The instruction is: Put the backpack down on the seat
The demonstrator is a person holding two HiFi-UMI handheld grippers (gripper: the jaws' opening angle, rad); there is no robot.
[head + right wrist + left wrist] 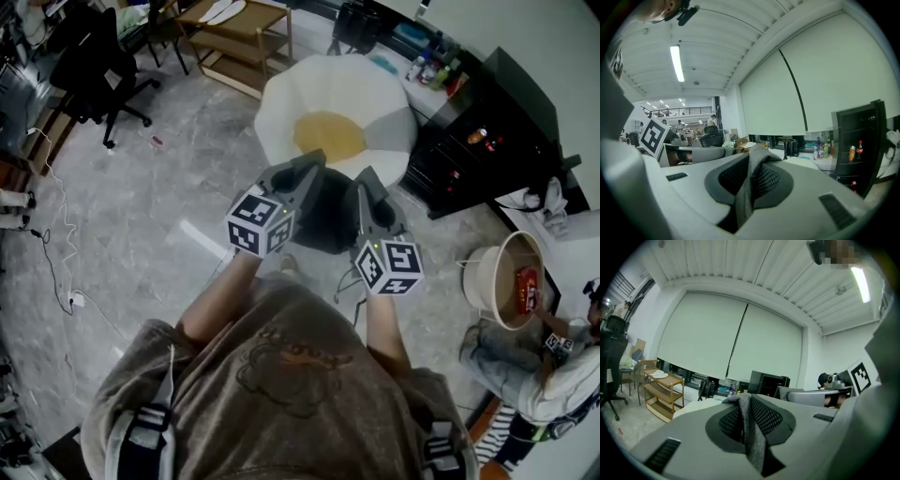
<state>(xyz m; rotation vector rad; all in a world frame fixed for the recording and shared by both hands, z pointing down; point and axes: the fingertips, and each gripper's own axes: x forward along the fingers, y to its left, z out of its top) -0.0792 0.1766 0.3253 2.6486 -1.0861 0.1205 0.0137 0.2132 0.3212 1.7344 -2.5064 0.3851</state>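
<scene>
Grey woven strap (753,437) fills the gap in my left gripper (744,401). In the left gripper view, the two mesh-faced pads are pressed against it from either side, so that jaw pair is closed on the strap. The right gripper (754,161) does the same: in the right gripper view a fold of the same grey fabric (742,199) is pinched between its pads and runs up over the tips.

From the head view, both of my arms reach forward side by side. The left gripper (315,159) and right gripper (366,180) both angle slightly inward. The dark backpack (328,220) hangs between and below them, carried by the fabric each one holds.

The backpack is not on the seat (281,108). The seat is a round white chair with a yellow cushion (330,134) at its centre, and it stands just beyond the gripper tips. The backpack sits on my side of its near edge, and I cannot tell whether the two touch.

A black cabinet (473,155) stands to the right of the seat. A wooden shelf (239,42) stands behind it, and a black office chair (94,56) is far off to the left on the marbled floor (150,234).
</scene>
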